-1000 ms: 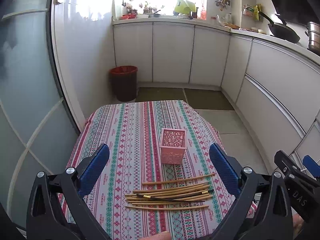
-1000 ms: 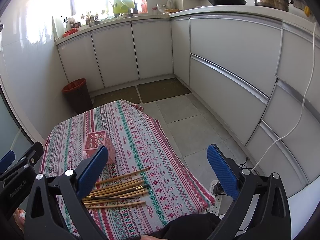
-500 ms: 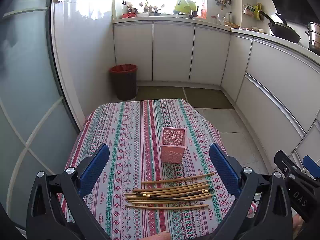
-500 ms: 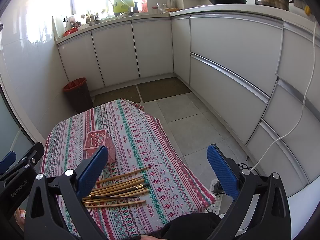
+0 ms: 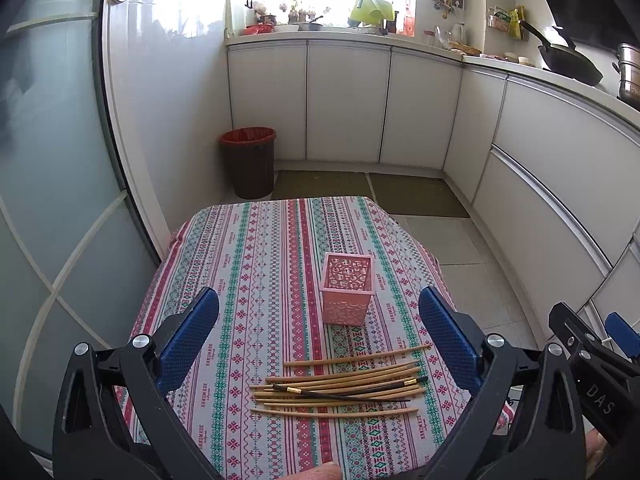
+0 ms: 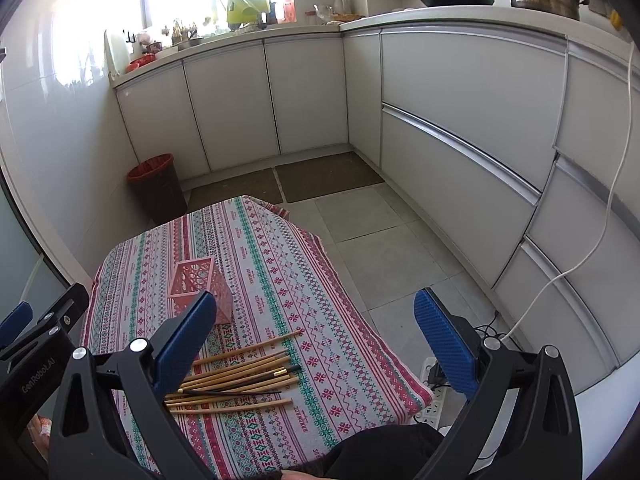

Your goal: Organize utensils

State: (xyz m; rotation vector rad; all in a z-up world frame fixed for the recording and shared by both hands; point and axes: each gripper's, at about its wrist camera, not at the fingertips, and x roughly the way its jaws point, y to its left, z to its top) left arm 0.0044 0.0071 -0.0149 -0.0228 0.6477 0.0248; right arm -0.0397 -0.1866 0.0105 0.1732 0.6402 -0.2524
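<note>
Several bamboo chopsticks (image 5: 340,384) and a dark pair lie in a loose row near the front edge of a small table with a striped patterned cloth (image 5: 256,280). Behind them stands a pink latticed holder (image 5: 347,289), upright with nothing visible inside. My left gripper (image 5: 318,324) hovers open above the front of the table, framing the holder and chopsticks. The right wrist view shows the chopsticks (image 6: 236,380) and the holder (image 6: 200,284) at lower left. My right gripper (image 6: 314,328) hangs open over the table's right edge, holding nothing.
A dark bin with a red liner (image 5: 249,162) stands on the floor beyond the table. White kitchen cabinets (image 6: 460,120) run along the back and right. A power strip with a white cable (image 6: 432,396) lies on the tiled floor right of the table.
Both views have shifted only slightly; the table and holder sit a little lower and closer in frame. The chopsticks and holder have not moved, and both grippers stay open.
</note>
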